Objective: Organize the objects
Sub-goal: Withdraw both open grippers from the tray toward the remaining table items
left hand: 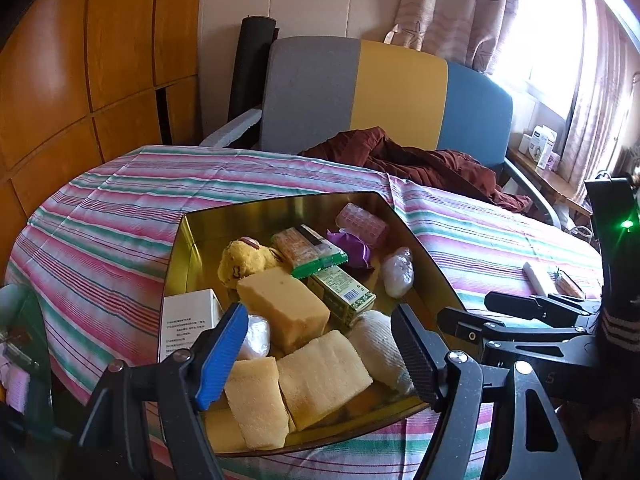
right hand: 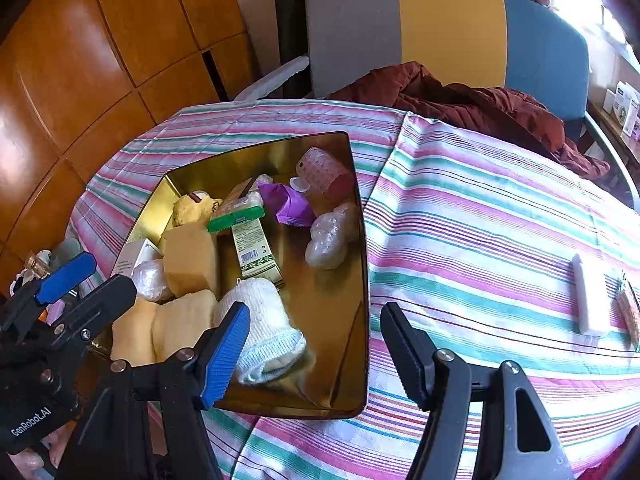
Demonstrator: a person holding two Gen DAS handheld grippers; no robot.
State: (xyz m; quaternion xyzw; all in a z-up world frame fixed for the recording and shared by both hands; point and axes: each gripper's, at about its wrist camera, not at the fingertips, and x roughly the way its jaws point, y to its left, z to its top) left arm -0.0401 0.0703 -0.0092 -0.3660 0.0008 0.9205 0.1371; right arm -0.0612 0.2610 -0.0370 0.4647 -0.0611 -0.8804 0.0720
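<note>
Above the gold tray [left hand: 416, 240], left gripper [left hand: 320, 352] and right gripper [right hand: 316, 344] hover, jaws wide apart, holding nothing.

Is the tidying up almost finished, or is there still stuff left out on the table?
Nearly done, it seems. Done: the gold tin already holds lots, like the white sock and yellow sponge. In hand: nothing; the left hand-held gripper and right hand-held gripper are both open and empty. Left: a white bar and a small packet lie on the striped cloth.
</note>
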